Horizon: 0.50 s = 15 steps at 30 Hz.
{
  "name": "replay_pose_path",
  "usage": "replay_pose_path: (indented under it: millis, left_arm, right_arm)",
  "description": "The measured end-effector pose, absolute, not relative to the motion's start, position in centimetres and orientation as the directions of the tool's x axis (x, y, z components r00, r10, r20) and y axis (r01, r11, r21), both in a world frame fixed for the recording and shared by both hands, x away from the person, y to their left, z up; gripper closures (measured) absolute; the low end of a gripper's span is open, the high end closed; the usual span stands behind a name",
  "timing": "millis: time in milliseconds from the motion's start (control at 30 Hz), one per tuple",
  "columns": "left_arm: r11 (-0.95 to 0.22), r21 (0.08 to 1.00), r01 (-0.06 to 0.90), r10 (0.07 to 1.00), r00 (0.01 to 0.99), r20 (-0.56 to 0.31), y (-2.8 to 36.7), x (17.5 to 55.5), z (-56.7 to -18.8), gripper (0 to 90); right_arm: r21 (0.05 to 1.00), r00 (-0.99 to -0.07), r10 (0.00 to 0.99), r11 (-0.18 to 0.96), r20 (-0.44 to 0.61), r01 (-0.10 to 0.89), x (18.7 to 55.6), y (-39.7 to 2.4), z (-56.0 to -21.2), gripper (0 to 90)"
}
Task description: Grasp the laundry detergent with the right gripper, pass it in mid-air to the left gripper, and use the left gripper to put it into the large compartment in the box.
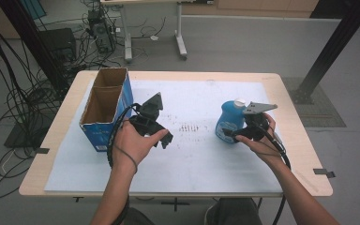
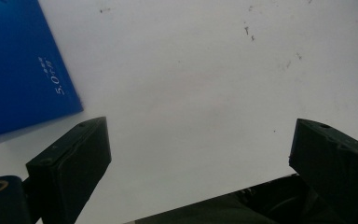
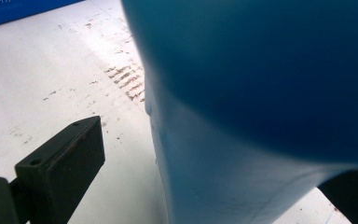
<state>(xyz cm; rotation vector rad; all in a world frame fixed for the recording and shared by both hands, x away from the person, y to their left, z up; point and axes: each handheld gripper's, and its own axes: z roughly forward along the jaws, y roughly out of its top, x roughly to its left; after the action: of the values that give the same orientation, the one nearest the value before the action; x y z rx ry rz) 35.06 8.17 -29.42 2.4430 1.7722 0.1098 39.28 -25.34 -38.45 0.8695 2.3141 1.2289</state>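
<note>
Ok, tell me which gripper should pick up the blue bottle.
The right gripper: its open jaws already stand around the blue bottle. The left gripper is open over bare mat beside the blue box.

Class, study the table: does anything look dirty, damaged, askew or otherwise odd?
Yes: the white mat carries a patch of brownish scuff marks near its middle, between the open blue carton and the blue bottle, with specks scattered round it. The carton and the bottle both stand upright, and nothing looks spilled.

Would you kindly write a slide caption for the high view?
Right gripper closes in on a blue bottle; left gripper hovers open beside a blue cardboard box.
</note>
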Motion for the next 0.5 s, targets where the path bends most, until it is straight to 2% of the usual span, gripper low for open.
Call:
replay_pose_path:
  millis: [500]
  left_arm:
    - [-0.306,0.147,0.941,0.950,0.311,-0.013,8.35,34.93,-29.24,5.8]
  right_arm:
    - [0.842,-0.736,0.675,0.423,-0.046,0.335,39.19,-25.04,-38.26,2.3]
